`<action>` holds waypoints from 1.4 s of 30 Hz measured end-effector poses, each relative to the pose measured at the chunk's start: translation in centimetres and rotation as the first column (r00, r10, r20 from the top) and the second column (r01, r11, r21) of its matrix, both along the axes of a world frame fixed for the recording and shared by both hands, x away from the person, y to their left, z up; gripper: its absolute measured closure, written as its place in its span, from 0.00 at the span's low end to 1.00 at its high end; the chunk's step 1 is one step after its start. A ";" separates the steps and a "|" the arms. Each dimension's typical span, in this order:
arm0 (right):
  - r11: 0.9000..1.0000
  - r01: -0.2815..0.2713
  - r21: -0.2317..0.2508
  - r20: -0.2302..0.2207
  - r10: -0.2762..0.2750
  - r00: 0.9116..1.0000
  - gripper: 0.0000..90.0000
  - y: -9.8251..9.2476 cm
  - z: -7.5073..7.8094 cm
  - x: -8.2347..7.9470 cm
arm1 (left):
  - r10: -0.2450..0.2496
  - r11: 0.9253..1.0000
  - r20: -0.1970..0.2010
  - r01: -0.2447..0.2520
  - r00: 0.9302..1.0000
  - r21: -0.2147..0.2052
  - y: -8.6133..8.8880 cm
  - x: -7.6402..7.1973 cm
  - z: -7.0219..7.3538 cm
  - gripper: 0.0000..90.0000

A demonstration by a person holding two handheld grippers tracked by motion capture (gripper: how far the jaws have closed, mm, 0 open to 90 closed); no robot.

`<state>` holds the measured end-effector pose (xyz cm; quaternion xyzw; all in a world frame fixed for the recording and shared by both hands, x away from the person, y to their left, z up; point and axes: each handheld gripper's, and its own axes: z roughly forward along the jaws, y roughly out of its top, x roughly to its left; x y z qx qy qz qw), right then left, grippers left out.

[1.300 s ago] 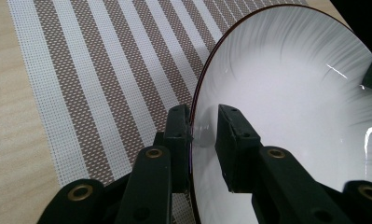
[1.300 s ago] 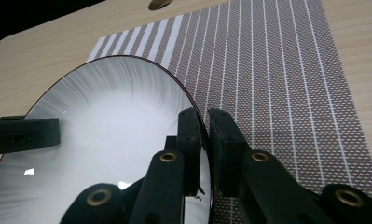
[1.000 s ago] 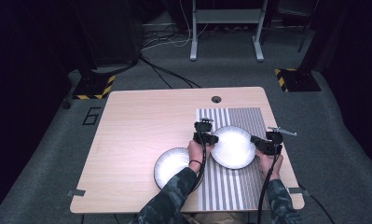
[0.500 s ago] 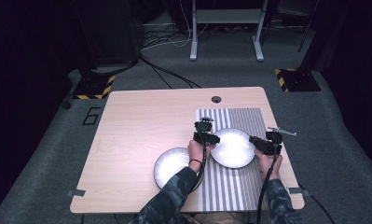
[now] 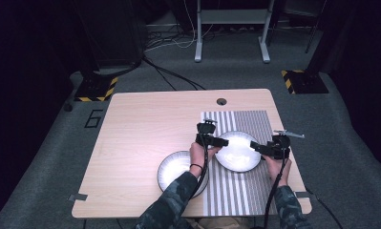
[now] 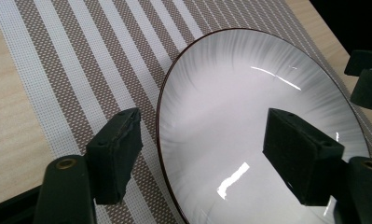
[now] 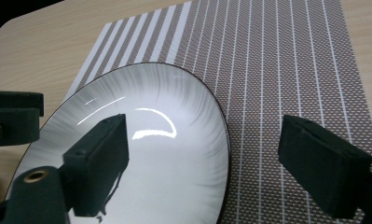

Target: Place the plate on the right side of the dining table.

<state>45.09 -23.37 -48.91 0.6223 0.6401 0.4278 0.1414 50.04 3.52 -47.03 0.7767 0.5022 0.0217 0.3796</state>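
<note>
A white plate (image 5: pixel 238 151) with a thin dark rim lies on the striped placemat (image 5: pixel 236 195). My left gripper (image 5: pixel 221 142) is at its left edge and my right gripper (image 5: pixel 257 147) at its right edge. In the left gripper view the gripper (image 6: pixel 207 158) stands open astride the rim of the plate (image 6: pixel 249 116). One pad is over the mat and the other over the plate, and neither presses on it. The right gripper (image 7: pixel 216 163) is likewise open astride the rim of the plate (image 7: pixel 141 154). Both pairs of jaws have just been opening.
A second white plate (image 5: pixel 178 168) lies on the bare wooden table (image 5: pixel 140 133), left of the mat and beside the person's left forearm. A round cable hole (image 5: pixel 221 101) sits near the far edge. Cables and a metal stand are on the floor beyond.
Hardly anything shows in the high view: both hands stay at the plate's two sides, and the plate keeps its place on the mat.
</note>
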 end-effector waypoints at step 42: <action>0.984 -0.085 -0.154 0.043 0.092 0.995 0.00 -0.2 2.5 -5.7 | 0.028 0.999 0.149 -0.030 0.989 0.012 11.8 -6.5 1.2 0.12</action>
